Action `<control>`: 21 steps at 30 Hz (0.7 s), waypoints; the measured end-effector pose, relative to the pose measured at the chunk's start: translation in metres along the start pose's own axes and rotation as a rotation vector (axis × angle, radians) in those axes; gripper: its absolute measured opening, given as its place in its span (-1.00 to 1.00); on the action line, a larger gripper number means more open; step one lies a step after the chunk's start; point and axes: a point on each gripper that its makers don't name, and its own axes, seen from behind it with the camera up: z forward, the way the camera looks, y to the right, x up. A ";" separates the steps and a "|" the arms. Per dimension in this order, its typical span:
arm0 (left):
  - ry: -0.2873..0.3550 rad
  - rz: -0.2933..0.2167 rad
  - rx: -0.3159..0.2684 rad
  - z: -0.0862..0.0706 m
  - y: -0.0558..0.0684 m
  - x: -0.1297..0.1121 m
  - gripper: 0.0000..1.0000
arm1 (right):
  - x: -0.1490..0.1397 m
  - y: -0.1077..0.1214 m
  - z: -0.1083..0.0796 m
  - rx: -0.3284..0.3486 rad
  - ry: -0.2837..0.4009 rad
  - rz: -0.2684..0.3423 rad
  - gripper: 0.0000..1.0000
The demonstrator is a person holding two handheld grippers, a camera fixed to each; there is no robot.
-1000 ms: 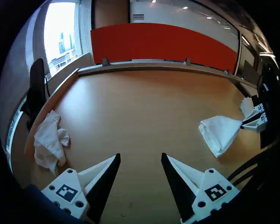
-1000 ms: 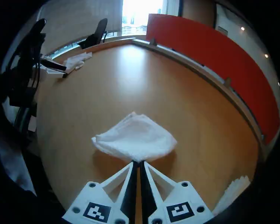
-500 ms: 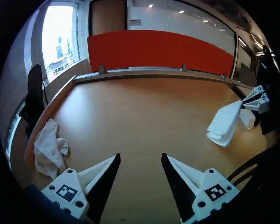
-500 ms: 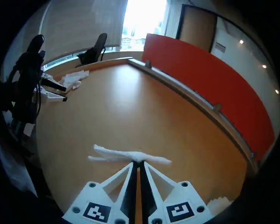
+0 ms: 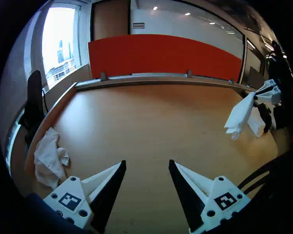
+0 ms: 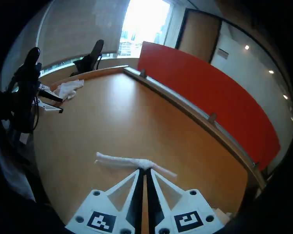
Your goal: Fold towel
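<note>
Fingers [image 5: 109, 183] of my left gripper [image 5: 147, 162] stood spread over the wooden desk [image 5: 146, 117] with nothing between them, as seen in the left gripper view. At far left a crumpled white towel [image 5: 48, 160] lay in a heap near the desk's edge, close to a dark chair [image 5: 32, 103]; a red partition [image 5: 166, 54] ran along the far side. At far right a folded white towel [image 5: 239, 115] hung limp, apparently clear of the desk, pinched at its top between the closed fingers of my right gripper [image 6: 145, 171], with another pale cloth [image 5: 257, 124] just beside it. Seen edge-on in the right gripper view, the held towel made a thin, sagging band across the fingertips. I judged the cloth light, soft and floppy, with a nap that would not slip easily but no stiffness to keep a fold when lifted. The heap at left looked best taken by an exposed corner or hem, not by the bunched middle
</note>
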 end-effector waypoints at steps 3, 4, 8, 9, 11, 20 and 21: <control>0.001 0.004 -0.002 0.000 0.002 0.002 0.60 | 0.001 0.016 -0.008 -0.008 0.009 0.030 -0.91; 0.001 0.006 -0.002 0.000 0.003 0.002 0.60 | 0.001 0.022 -0.011 -0.011 0.013 0.040 -0.91; 0.000 0.011 -0.002 0.001 0.005 0.004 0.60 | 0.001 0.047 -0.021 -0.029 0.023 0.073 -0.91; -0.001 0.011 -0.002 0.001 0.005 0.004 0.60 | 0.000 0.055 -0.025 -0.035 0.022 0.077 -0.91; -0.003 0.010 -0.002 0.002 0.006 0.005 0.61 | -0.003 0.068 -0.030 -0.045 0.020 0.085 -0.91; -0.003 0.015 0.002 0.006 0.011 0.013 0.61 | -0.028 0.127 -0.051 -0.106 -0.021 0.092 -0.91; -0.004 0.018 0.003 0.007 0.011 0.014 0.61 | -0.030 0.133 -0.052 -0.112 -0.025 0.092 -0.91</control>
